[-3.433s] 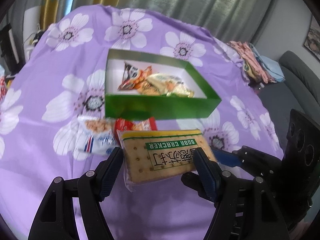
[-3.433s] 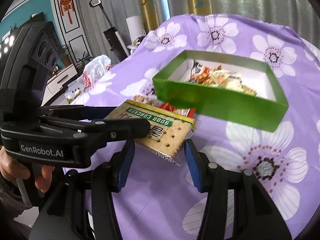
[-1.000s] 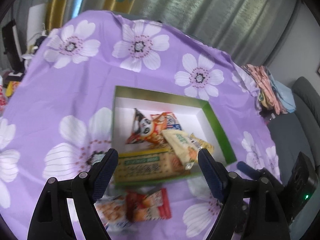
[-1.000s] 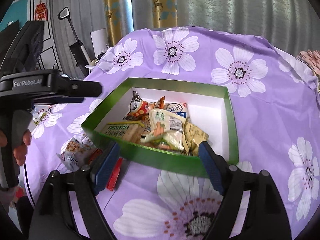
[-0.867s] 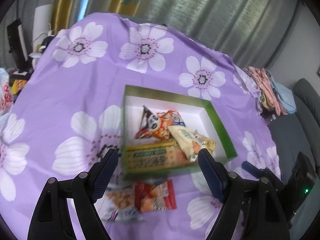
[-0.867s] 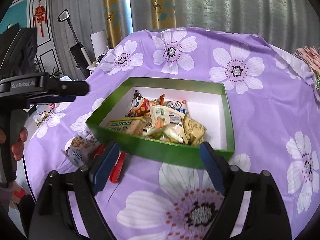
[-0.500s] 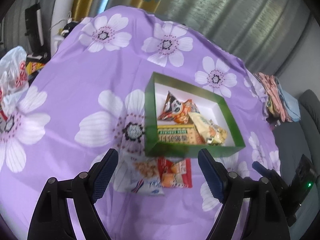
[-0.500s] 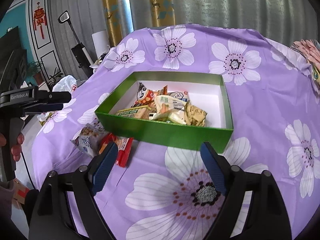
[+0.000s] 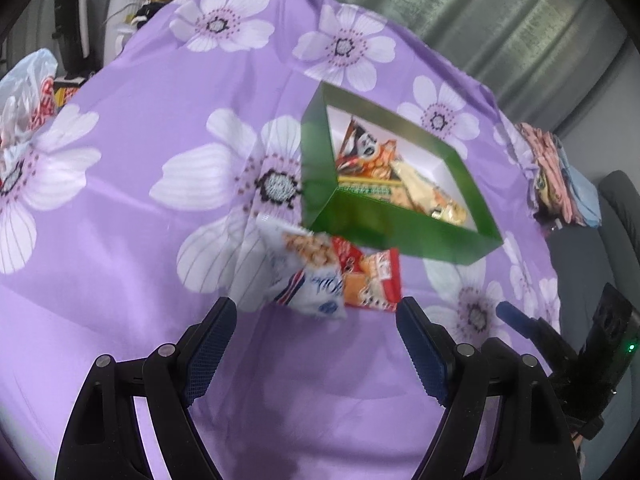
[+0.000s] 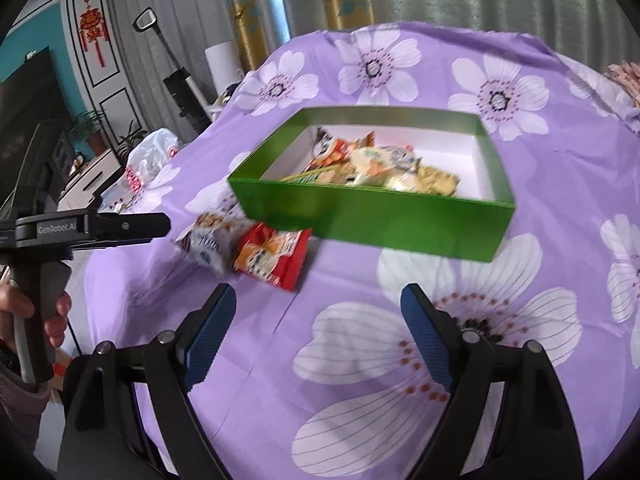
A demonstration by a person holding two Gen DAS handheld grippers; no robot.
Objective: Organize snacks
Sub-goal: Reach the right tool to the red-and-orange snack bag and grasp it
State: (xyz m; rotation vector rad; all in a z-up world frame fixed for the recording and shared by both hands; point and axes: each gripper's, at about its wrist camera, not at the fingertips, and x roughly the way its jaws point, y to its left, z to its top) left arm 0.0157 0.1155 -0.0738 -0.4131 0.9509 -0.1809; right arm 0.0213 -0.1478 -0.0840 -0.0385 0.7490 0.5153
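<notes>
A green box (image 9: 380, 228) (image 10: 372, 216) with a white inside stands on the purple flowered cloth and holds several snack packets, among them a soda cracker pack (image 9: 366, 189). Just in front of its near left corner lie a white and blue snack bag (image 9: 304, 276) (image 10: 210, 242) and a red packet (image 9: 370, 278) (image 10: 272, 258), side by side. My left gripper (image 9: 316, 346) is open and empty, hanging just short of these two packets. My right gripper (image 10: 318, 336) is open and empty too, over the cloth before the box, with the two packets ahead to its left.
A white plastic bag (image 10: 150, 158) lies at the table's far left edge. Folded cloths (image 9: 560, 180) sit on the right, beside a grey sofa. The left gripper's body and the hand holding it (image 10: 40, 280) show at the right wrist view's left edge.
Since the cracker pack went into the box, both grippers have pulled back and sunk. The left one has swung towards the two loose packets, which now lie near its fingertips.
</notes>
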